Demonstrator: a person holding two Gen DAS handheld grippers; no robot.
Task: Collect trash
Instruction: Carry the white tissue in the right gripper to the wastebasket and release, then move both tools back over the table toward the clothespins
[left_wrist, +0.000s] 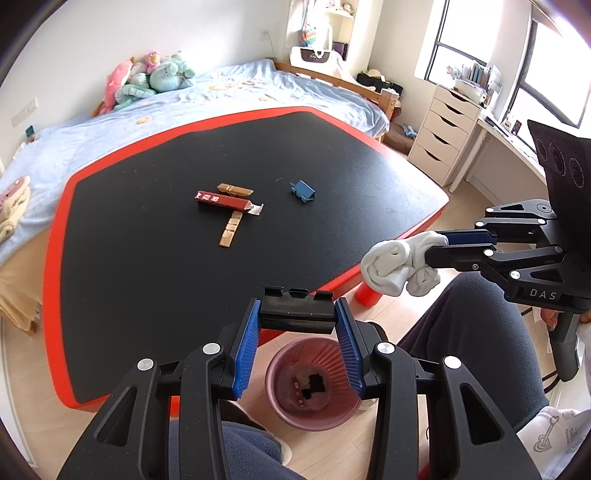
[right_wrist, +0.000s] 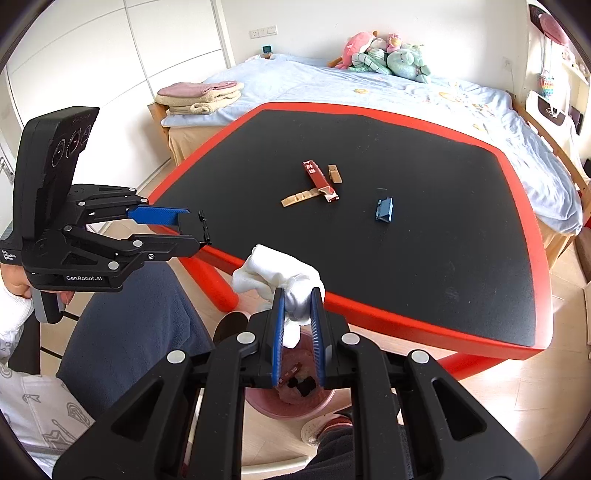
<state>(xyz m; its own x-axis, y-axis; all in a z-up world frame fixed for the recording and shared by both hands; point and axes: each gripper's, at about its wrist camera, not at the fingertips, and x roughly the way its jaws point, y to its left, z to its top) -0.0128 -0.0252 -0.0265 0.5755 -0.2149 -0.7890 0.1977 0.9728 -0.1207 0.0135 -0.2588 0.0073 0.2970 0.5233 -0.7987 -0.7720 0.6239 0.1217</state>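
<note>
Down at 6 o'clock in the left wrist view, the left gripper (left_wrist: 297, 314) has its blue pads (left_wrist: 246, 352) pressed against both ends of a black binder clip (left_wrist: 296, 308), jaws spread only as wide as the clip. Directly beneath, on the wood floor, stands a pink ribbed trash bin (left_wrist: 284, 363) with a few dark and reddish scraps lying at its bottom.

Over at 3 o'clock, the right gripper (left_wrist: 441, 245) comes in from the side, jaws nearly closed, pinching a crumpled white tissue wad (left_wrist: 391, 267) that bulges out past the fingertips, just off the table's near edge.

Switch to the right wrist view: the same tissue wad (right_wrist: 275, 275) sits squeezed between the right gripper's pads (right_wrist: 280, 332), with the bin (right_wrist: 290, 400) partly hidden below at 6 o'clock. The left gripper (right_wrist: 201, 230) shows at 9 o'clock with the clip (right_wrist: 203, 230) seen edge-on.

More trash lies on the black, red-rimmed table (left_wrist: 147, 295): a dark red wrapper (left_wrist: 223, 201) at 11 o'clock, lying across one wooden clothespin (left_wrist: 229, 230), a second clothespin (left_wrist: 234, 190) just behind it, and a small blue box (left_wrist: 303, 191) apart at 12 o'clock.
</note>
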